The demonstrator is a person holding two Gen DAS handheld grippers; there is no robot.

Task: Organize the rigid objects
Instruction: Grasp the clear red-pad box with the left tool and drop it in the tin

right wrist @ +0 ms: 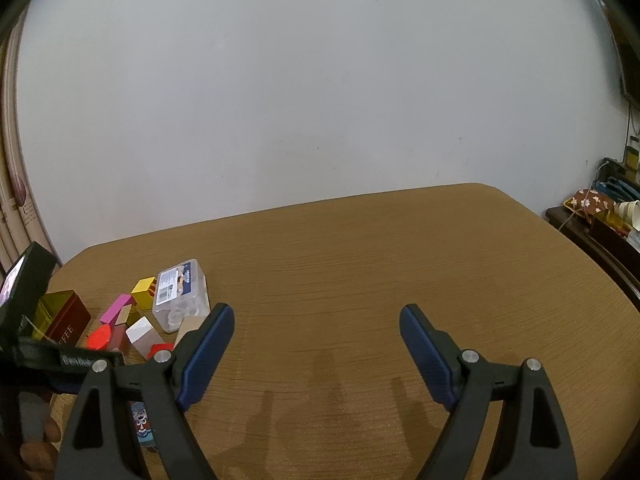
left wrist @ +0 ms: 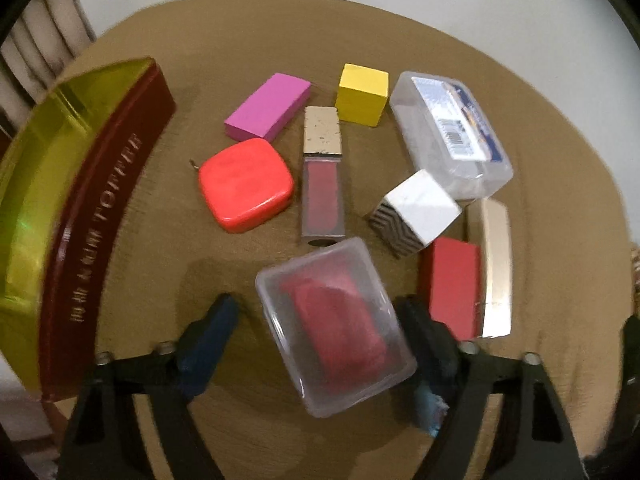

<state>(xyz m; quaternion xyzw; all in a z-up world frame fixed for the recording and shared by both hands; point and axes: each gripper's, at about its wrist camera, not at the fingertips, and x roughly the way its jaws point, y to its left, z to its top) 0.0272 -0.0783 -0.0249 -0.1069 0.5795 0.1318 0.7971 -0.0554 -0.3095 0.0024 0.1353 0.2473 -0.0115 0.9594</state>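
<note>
Claw [left wrist: 320,332] on the left straddles the clear box [left wrist: 334,330], right pad touching, left pad apart: not yet gripping. Beyond the box lie lipstick tube [left wrist: 323,178] and striped cube [left wrist: 416,212]. Risk: one-sided contact may skew the box into the red block [left wrist: 452,284]; right claw [right wrist: 316,344] idles open.

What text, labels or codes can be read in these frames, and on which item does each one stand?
"TOPPER", gold letters on the dark red tin; the word before it is blurred.
"FFEE", the visible part of a word on the same tin in the right wrist view.
Barcode and blue label on the clear plastic box: too small to read.
White lettering on the left gripper body: blurred.
</note>
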